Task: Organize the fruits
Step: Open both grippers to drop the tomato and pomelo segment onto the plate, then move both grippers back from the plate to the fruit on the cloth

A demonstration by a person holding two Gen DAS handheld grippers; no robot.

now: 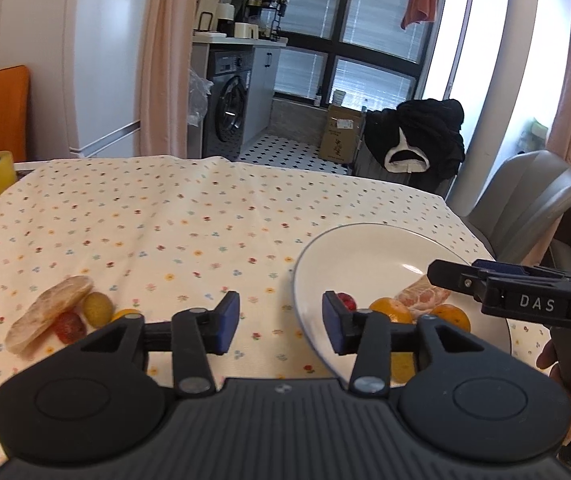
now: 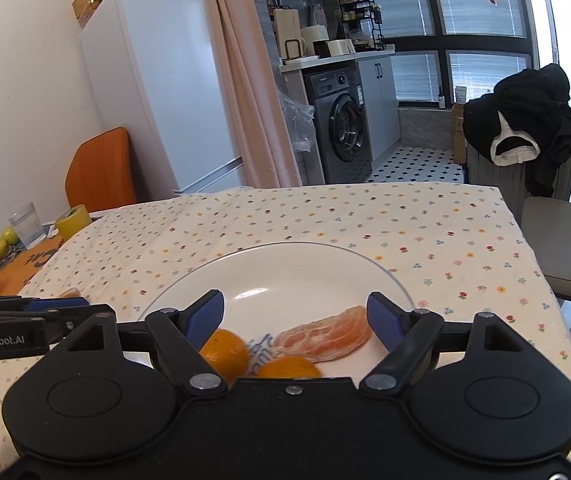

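I am holding my left gripper (image 1: 281, 322) wide and empty over the plate's (image 1: 369, 248) near rim; my right gripper (image 2: 295, 322) is gaping above a pomelo segment (image 2: 327, 338) and two oranges (image 2: 225, 354) there. More fruit (image 1: 61, 312) is lying on the tablecloth (image 1: 165, 220).
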